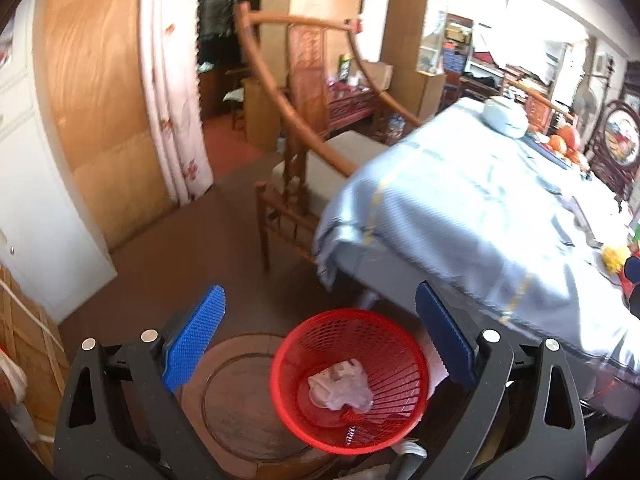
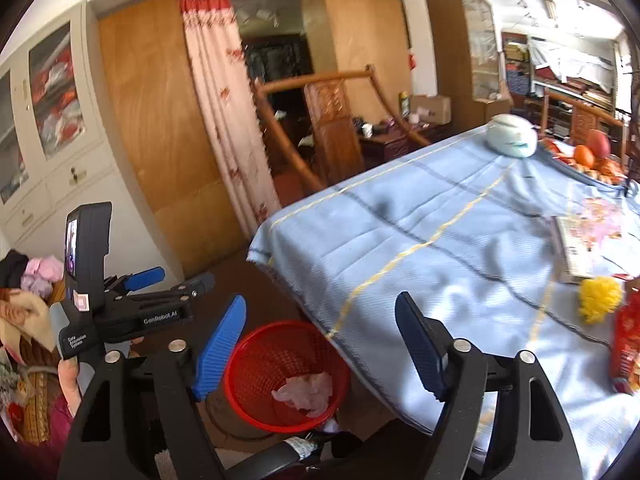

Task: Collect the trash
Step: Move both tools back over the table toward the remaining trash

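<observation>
Since crumpled tissue (image 1: 340, 384) already lies inside red basket (image 1: 348, 380) beside the counter (image 2: 440, 240), both empty: left hand-held gripper (image 1: 320, 320) wide, right hand-held gripper (image 2: 320, 336) wide, free to fetch more.

We see our right gripper (image 2: 320, 344) wide open and empty above a red basket (image 2: 248, 364) holding crumpled tissue (image 2: 306, 394), beside the table (image 2: 460, 240).
</observation>
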Available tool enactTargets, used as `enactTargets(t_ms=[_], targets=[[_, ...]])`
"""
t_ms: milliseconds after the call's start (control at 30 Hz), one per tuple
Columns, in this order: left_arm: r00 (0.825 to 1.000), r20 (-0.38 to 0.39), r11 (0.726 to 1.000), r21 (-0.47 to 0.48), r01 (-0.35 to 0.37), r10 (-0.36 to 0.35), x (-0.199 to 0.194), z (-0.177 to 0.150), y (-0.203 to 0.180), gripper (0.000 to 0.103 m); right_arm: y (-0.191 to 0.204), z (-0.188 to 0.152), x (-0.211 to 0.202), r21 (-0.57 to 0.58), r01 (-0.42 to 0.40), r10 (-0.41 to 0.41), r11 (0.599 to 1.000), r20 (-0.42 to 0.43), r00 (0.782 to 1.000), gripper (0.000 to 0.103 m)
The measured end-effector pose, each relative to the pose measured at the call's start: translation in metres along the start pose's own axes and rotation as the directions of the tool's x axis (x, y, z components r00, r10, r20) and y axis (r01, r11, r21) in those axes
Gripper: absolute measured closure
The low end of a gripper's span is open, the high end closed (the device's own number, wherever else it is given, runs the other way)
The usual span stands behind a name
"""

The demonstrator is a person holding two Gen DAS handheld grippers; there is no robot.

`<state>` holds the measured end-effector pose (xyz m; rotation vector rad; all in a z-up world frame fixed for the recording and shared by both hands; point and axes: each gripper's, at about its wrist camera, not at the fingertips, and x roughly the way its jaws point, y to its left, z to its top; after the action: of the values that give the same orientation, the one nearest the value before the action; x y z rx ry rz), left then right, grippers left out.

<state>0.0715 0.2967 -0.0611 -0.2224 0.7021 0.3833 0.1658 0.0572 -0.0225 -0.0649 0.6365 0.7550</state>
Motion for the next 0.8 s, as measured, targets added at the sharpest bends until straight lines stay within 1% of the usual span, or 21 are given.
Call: enactTargets(t_ms=[167, 267, 367, 567, 667, 733, 800], targets=[[0.998, 0.044, 0.996, 0.085, 0.033, -0.037, -0.025, 0.002, -0.044, 0.007, -0.027, -0.005, -0.043, 0.045, 0.033, -0.037, 0.998, 0.083, 0.996, 0.023], [0.996, 0.066, 0.988, 0.148, 0.041, -0.052, -0.036, -0.003, -0.074, 0.007, -0.045, -0.011, -0.07, 0.082, 0.054, -0.065, 0.995, 0.134, 0.989, 0.021], [0.995, 0.068, 0.976, 0.209, 0.059, -0.074, -0.045, -0.008, -0.105, 0.007, -0.064, -0.019, -0.095, 0.121, 0.077, -0.098, 0.99, 0.179, 0.979, 0.018], [0.992, 0.035, 0.954, 0.28, 0.106, -0.121, -0.052, -0.021, -0.152, 0.007, -0.114, -0.041, -0.15, 0.223, 0.131, -0.188, 0.966, 0.258, 0.948, 0.015], [0.989, 0.01, 0.945, 0.297, 0.139, -0.148, -0.052, -0.027, -0.17, 0.007, -0.141, -0.055, -0.175, 0.285, 0.169, -0.254, 0.943, 0.29, 0.923, 0.014], [0.985, -0.01, 0.938, 0.302, 0.169, -0.174, -0.05, -0.028, -0.182, 0.007, -0.159, -0.063, -0.189, 0.323, 0.198, -0.299, 0.925, 0.302, 0.905, 0.012], [0.981, -0.024, 0.932, 0.307, 0.193, -0.195, -0.048, -0.031, -0.192, 0.007, -0.174, -0.07, -0.2, 0.358, 0.214, -0.331, 0.909, 0.307, 0.892, 0.012]])
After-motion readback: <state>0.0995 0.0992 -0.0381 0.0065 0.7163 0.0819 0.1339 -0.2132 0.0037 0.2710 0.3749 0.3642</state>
